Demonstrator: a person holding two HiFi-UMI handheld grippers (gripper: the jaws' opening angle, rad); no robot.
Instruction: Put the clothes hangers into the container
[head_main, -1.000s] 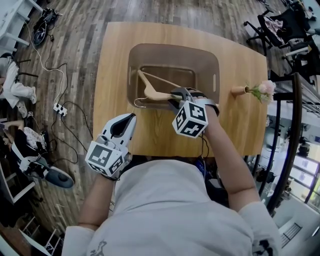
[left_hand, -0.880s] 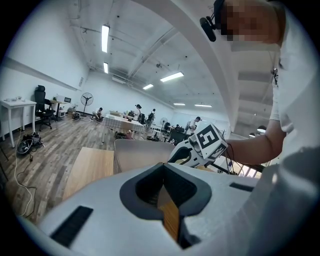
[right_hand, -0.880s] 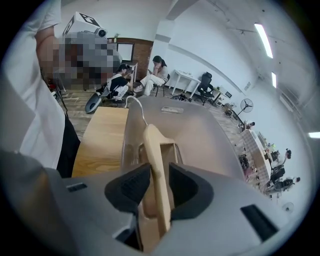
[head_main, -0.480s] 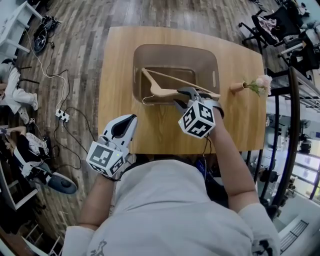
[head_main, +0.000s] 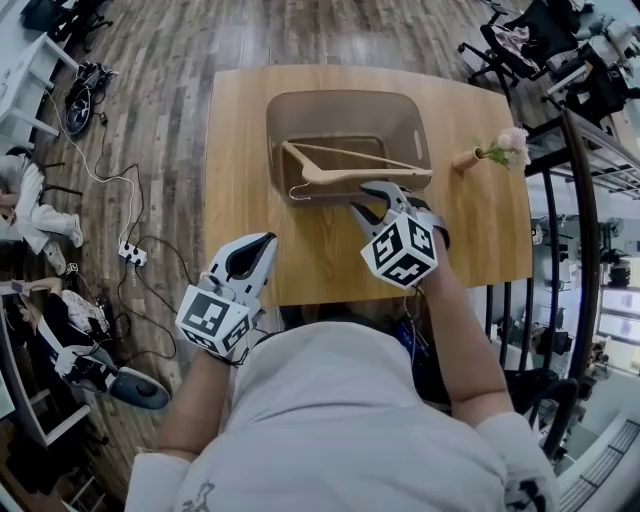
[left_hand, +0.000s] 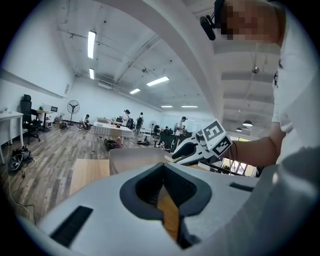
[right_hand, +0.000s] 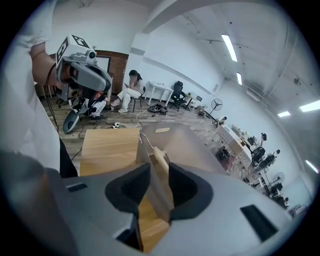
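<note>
A wooden clothes hanger (head_main: 360, 172) lies across the near side of the brown translucent container (head_main: 420, 120) on the wooden table (head_main: 240, 130), with its wire hook hanging at the container's near left corner. My right gripper (head_main: 362, 198) sits just short of the hanger with its jaws apart. They are closing, and no pad presses on anything. In the right gripper view the hanger (right_hand: 161, 156) and the container (right_hand: 185, 142) show straight ahead of that gripper (right_hand: 152, 185). My left gripper (head_main: 250, 262) is shut and empty at the table's near edge.
A small vase with a pink flower (head_main: 495, 150) lies on the table to the right of the container. Cables and a power strip (head_main: 130, 255) are on the floor to the left. Office chairs (head_main: 520, 40) and a metal rack stand to the right.
The right gripper has let go of the hanger and drawn back toward me. The hanger has shifted right and now rests across the container. The left gripper has barely moved.
</note>
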